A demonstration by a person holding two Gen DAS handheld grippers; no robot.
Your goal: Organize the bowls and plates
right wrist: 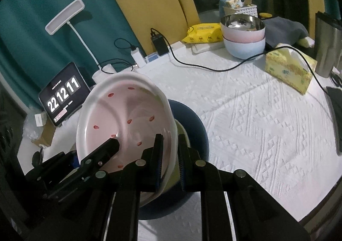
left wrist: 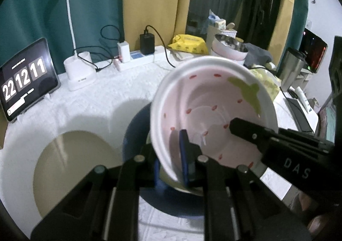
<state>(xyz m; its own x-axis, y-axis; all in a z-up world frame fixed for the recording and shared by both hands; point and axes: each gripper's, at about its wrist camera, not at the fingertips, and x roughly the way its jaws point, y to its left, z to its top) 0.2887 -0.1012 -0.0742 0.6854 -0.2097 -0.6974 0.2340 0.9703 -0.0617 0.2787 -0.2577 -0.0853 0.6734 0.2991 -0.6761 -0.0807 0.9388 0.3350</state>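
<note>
pink bowl (left wrist: 213, 112) tilted, rim clamped by left tongs (left wrist: 181, 155) and right tongs (right wrist: 170, 155).

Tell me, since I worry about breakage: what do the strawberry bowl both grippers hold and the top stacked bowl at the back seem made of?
The strawberry bowl looks like glazed ceramic: glossy pink inside, thick white rim, painted red seeds, though melamine is possible. The top stacked bowl seems to be polished steel inside, mirror-like with reflections, with a matte pink outer shell, probably plastic.
</note>
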